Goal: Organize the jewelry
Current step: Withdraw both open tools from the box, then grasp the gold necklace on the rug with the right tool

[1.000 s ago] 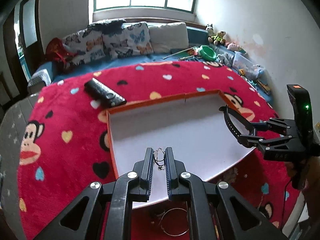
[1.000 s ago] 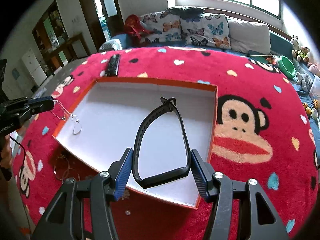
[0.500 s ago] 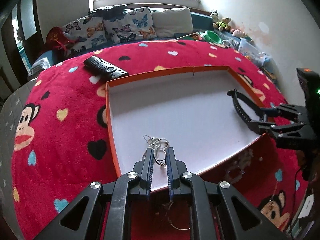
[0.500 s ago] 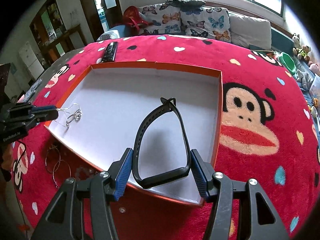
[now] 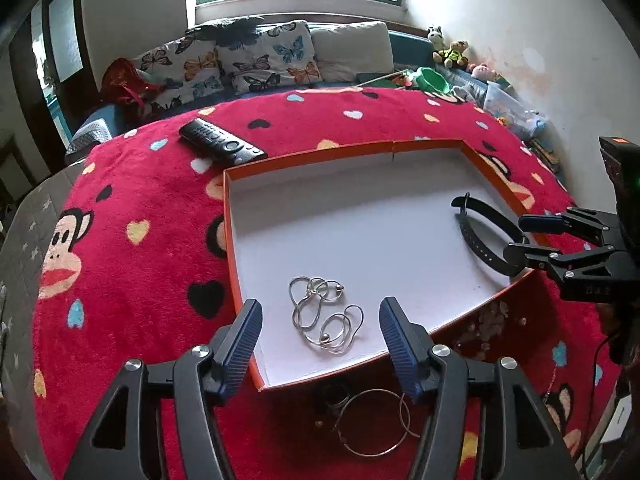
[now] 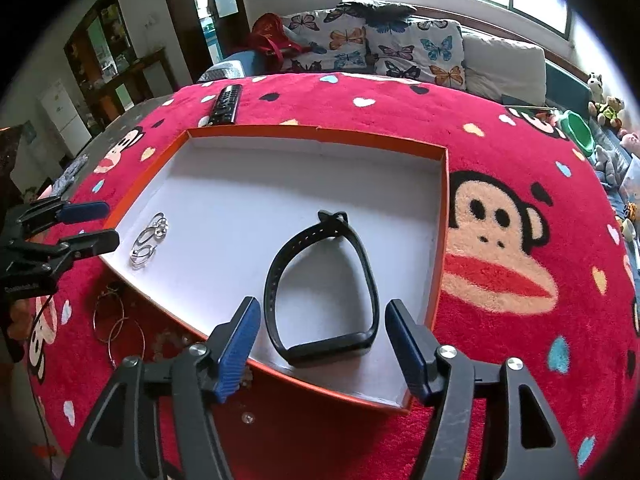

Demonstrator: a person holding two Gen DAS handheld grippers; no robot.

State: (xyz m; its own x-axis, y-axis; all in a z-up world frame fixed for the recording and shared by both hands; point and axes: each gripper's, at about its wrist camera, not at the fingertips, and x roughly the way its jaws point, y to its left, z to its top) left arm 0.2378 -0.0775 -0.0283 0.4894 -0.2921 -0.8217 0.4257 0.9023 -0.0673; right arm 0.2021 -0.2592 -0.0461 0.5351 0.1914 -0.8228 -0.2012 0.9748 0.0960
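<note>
An orange-rimmed box [image 5: 304, 156] with a white floor lies on the red blanket. A silver chain necklace [image 5: 324, 316] lies loose in its near-left corner, just ahead of my open, empty left gripper [image 5: 320, 336]; the necklace also shows in the right wrist view [image 6: 150, 240]. A black wristband [image 6: 324, 288] lies on the box floor between the fingers of my open right gripper [image 6: 320, 336], with gaps on both sides; the band shows in the left wrist view [image 5: 482, 236] too. Thin hoop rings [image 5: 372, 424] lie on the blanket outside the box's near edge.
A black remote control [image 5: 220, 146] lies on the blanket beyond the box's far-left corner. Small beads [image 5: 484, 320] are scattered on the blanket by the box's near-right edge. Butterfly cushions [image 5: 248, 64] and a green bowl [image 5: 434, 80] sit far behind.
Both grippers have opened. The left one let the necklace drop onto the box floor. The right one let go of the wristband, which now rests in the box.
</note>
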